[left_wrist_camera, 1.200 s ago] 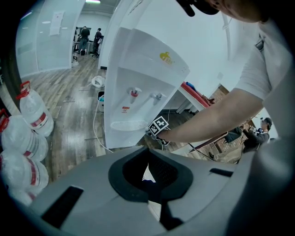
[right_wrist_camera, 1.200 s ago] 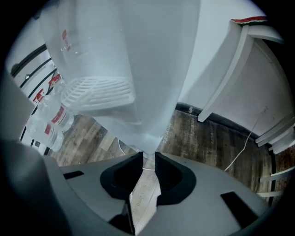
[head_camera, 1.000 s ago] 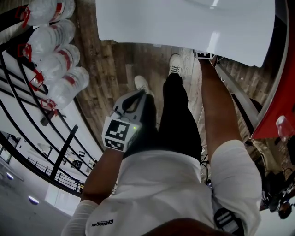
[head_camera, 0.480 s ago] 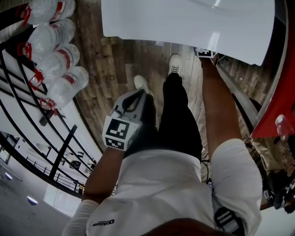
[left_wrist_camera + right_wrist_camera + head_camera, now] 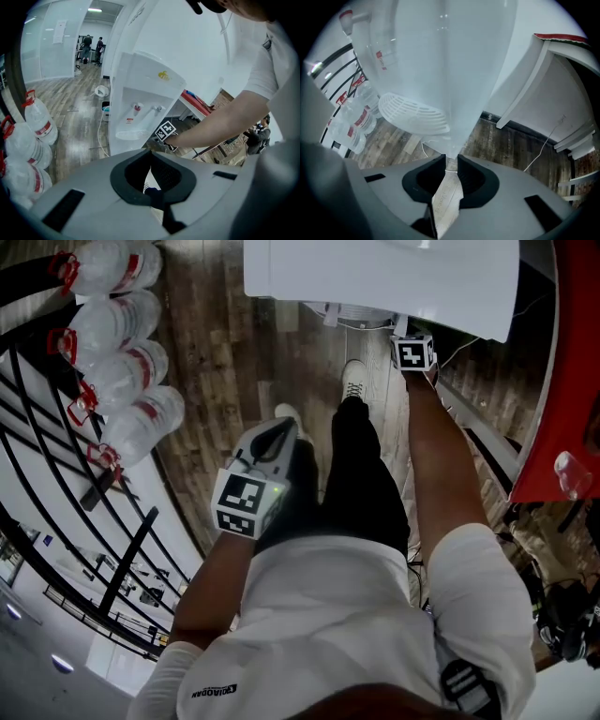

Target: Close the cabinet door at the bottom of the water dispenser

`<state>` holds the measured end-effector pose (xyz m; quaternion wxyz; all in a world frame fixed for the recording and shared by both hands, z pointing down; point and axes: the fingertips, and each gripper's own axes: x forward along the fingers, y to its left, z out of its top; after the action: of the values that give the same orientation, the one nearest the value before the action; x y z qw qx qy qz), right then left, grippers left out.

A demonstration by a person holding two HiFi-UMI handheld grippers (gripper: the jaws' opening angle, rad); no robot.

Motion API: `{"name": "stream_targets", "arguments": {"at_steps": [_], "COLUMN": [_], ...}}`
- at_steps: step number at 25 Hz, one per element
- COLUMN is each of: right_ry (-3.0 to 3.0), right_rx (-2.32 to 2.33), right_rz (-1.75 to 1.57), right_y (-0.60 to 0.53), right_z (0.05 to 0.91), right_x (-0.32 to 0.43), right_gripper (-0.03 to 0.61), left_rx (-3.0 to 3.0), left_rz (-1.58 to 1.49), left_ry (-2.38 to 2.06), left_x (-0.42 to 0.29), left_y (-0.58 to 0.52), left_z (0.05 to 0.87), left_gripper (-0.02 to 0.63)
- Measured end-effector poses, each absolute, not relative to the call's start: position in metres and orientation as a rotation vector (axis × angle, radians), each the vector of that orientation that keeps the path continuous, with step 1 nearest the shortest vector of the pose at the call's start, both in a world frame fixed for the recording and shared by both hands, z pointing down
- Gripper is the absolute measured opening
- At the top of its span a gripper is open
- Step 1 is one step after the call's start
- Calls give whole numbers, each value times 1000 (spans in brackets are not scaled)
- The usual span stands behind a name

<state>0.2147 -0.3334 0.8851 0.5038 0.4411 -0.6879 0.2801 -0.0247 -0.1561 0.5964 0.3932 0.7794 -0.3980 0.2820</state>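
Note:
The white water dispenser (image 5: 375,277) stands ahead of me; its taps and drip tray (image 5: 129,135) show in the left gripper view. Its bottom cabinet door is hidden in every view. My right gripper (image 5: 449,159) is held out low against the dispenser's lower front corner, its jaws a narrow gap apart with only floor showing between them. In the head view only its marker cube (image 5: 413,352) shows, just under the dispenser's outline. The left gripper (image 5: 279,434) hangs by my left leg, away from the dispenser, jaws shut and empty.
Several big water bottles (image 5: 122,362) lie along a black railing (image 5: 56,474) at the left. A red table (image 5: 562,381) edges the right side. A power cable (image 5: 99,131) trails on the wooden floor beside the dispenser. My shoes (image 5: 354,371) stand before it.
In the head view the dispenser's top has slid up and to the right, and the right gripper's marker cube now shows whole below it. The left gripper has barely moved.

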Motion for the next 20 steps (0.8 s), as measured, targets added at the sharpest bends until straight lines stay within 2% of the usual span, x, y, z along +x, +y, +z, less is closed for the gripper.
{"name": "stream_targets", "arguments": {"at_steps": [5,12,17,20], "right_ry": [-1703,-1766,-1901,-2071], "right_rx": [1089,1062,1099,1114], "right_rz": [672,716,1006,1177], "right_y": [-311,-244,-181,-160], "right_z": [847,785,724,659], "right_x": [206,162,118,79], "right_gripper": [91,49,25,23], "left_rx": [2021,2078,2146,2193], "left_rz": [659,578,590,594], "left_ry": [-1036,-1052,-1031,-1018], "left_x": [-36,-59,-76,-86], "left_y": [-150,-147,-126,-114], "left_z": [572,534,507,494], "left_gripper": [-3,-3,-3,-3]}}
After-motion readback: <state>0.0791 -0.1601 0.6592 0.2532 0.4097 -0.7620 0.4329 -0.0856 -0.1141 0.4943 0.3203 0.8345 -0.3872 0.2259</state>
